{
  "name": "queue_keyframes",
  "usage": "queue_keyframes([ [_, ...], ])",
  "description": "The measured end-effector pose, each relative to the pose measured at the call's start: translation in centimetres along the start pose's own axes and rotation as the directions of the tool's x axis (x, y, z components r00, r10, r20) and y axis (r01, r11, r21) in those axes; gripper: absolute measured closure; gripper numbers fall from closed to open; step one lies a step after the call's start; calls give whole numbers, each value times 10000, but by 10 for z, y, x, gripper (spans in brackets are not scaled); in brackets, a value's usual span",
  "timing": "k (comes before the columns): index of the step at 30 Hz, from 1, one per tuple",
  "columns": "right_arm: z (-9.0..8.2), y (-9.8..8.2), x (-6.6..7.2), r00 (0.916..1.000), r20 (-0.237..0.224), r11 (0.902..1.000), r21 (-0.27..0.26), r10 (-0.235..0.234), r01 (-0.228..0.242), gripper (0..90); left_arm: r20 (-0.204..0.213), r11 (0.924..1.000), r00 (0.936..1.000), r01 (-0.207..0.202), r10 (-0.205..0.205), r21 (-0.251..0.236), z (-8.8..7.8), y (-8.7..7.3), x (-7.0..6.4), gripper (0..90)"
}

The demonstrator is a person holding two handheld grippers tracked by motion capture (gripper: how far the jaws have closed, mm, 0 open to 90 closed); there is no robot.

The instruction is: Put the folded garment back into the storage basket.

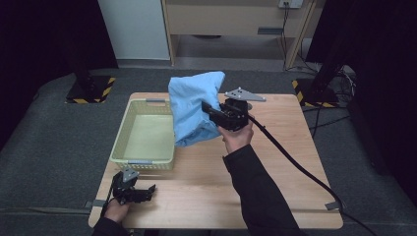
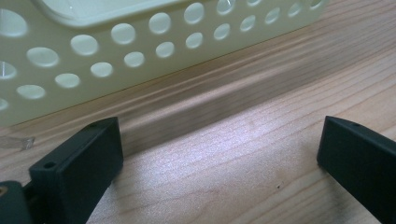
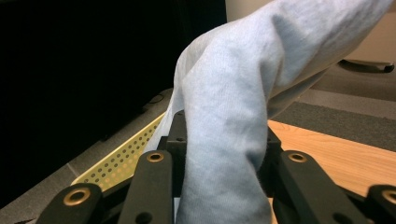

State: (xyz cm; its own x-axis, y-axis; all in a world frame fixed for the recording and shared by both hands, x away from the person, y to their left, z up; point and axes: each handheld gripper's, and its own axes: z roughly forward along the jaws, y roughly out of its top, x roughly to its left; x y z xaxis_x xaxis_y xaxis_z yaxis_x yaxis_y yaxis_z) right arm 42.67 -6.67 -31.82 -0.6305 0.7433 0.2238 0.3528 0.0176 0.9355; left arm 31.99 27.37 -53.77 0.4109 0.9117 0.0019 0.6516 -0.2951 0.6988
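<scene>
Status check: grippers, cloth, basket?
Right gripper shut on blue cloth, held up beside basket. Left gripper open, resting on table. Nothing blocking the basket.

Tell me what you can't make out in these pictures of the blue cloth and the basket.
- High view: the basket's right wall, hidden behind the hanging blue cloth.
- High view: the right gripper's jaw tips, buried in the cloth.
- Right gripper view: the same tips, wrapped by the cloth; the basket shows as a strip.
- Left gripper view: the basket's inside, cut off by the top edge.
</scene>
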Motion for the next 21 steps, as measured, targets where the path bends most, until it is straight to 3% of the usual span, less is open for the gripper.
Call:
queue_keyframes([
  [21,21,4,18,9998,-213,9999,-104,-63,61,679,5,10000,10000,6,-6,-1,0,0,0,0],
])
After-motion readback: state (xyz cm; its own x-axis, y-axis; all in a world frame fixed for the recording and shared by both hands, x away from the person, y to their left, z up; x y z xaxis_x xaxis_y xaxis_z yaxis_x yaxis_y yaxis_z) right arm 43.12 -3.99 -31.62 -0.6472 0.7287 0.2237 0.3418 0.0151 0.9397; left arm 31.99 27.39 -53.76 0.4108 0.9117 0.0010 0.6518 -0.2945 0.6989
